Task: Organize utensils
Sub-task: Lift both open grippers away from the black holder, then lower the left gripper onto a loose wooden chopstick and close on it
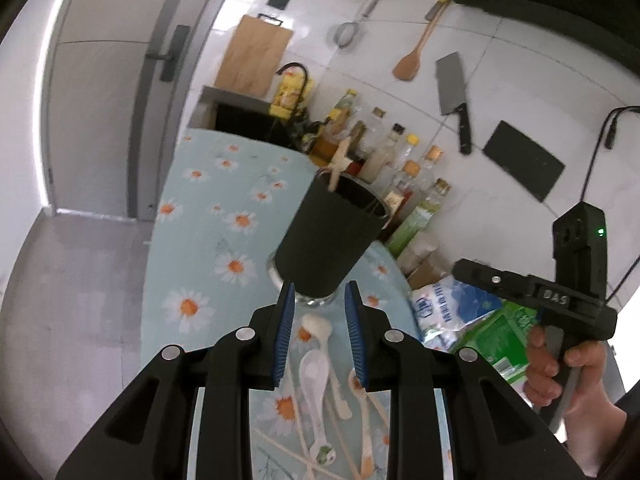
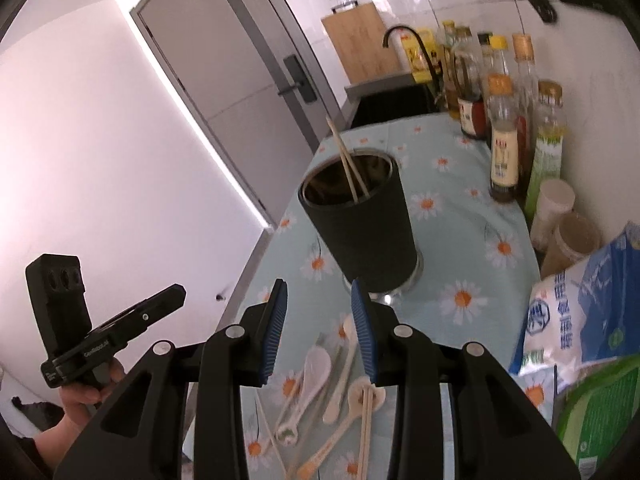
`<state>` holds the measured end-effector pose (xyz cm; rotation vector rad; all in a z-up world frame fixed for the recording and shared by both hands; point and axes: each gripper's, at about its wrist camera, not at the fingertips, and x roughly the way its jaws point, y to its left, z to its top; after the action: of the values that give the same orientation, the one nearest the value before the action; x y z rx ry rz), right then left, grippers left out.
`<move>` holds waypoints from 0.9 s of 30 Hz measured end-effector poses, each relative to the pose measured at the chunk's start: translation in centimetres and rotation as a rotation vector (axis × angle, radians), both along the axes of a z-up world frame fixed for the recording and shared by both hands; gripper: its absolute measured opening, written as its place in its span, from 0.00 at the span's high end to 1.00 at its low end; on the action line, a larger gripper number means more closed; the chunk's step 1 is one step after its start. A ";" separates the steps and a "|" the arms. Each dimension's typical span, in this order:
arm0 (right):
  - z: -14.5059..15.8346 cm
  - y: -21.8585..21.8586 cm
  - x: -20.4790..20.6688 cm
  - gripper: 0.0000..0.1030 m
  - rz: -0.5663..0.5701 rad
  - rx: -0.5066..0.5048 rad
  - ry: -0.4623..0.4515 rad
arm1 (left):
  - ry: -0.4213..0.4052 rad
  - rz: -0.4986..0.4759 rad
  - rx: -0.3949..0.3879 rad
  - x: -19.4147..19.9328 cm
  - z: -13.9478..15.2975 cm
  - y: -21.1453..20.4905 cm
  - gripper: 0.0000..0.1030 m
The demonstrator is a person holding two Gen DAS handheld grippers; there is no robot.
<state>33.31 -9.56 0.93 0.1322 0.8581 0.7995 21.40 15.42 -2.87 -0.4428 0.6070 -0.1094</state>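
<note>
A black utensil holder (image 1: 332, 236) (image 2: 360, 220) stands on the daisy-print tablecloth (image 1: 208, 216), with a pair of chopsticks (image 2: 348, 160) leaning out of it. In front of it lie loose utensils: a white ceramic spoon (image 1: 316, 372) (image 2: 316, 364), pale wooden spoons (image 1: 360, 392) (image 2: 362, 394) and thin chopsticks (image 2: 366, 428). My left gripper (image 1: 320, 292) hovers over the spoons, just short of the holder's base, open with nothing between its blue pads. My right gripper (image 2: 319, 292) is over the same pile, also open and empty. Each view shows the other gripper's body, held by a hand (image 1: 560, 364) (image 2: 80, 396).
Sauce and oil bottles (image 2: 504, 136) line the wall side of the counter. A white and blue bag (image 2: 576, 316) and a green packet (image 2: 600, 412) lie to the right. Behind are a black sink (image 2: 396, 100), a cutting board (image 1: 256, 56) and a cleaver (image 1: 454, 88) hanging on the wall.
</note>
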 end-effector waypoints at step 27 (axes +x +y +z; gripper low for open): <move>-7.3 -4.1 0.3 0.66 0.211 -0.074 0.316 | 0.518 0.274 -0.278 -2.7 -10.2 -2.5 0.76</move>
<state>33.63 -13.64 -6.35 0.1051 1.2130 0.9577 18.74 12.93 -13.10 -0.8320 1.0383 0.1918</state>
